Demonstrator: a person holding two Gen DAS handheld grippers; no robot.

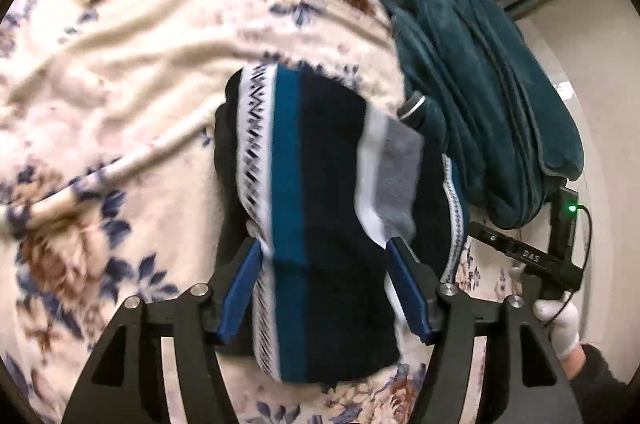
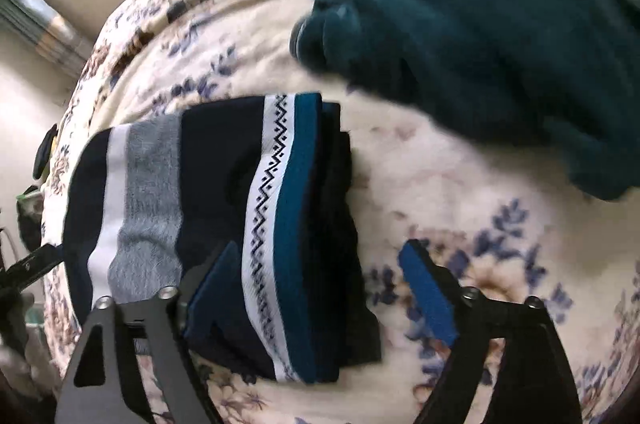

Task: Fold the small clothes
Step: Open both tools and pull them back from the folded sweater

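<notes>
Floral blanket [image 1: 100, 72] covers the whole work surface; teal fleece heap [image 2: 480, 24] lies beyond the fingertips in both views, clear of the work.

Striped sweater [image 2: 224, 224], navy with white, grey and teal bands, lies on the blanket as a compact folded bundle. In the right wrist view its edges look stacked and fairly square; motion blur hides fine detail.

Left gripper [image 1: 324, 288]: jaws apart, the near end of the bundle sits between the blue pads [image 1: 242, 284]. Cloth touches the pad faces, but I judge no clamp; reading it as released.

Right gripper [image 2: 320, 296]: jaws wide, released. Its left pad overlaps the bundle's near corner; the right pad stands over bare blanket beside the bundle's teal-banded edge.

Judgement: fold appears done, step in hand is letting go cleanly.
- Lift both sets of fingers straight off, no sideways drag, or the top layer shifts.
- Keep jaws wide until clear of the cloth.
- Check the far edge for a loose flap.
</notes>
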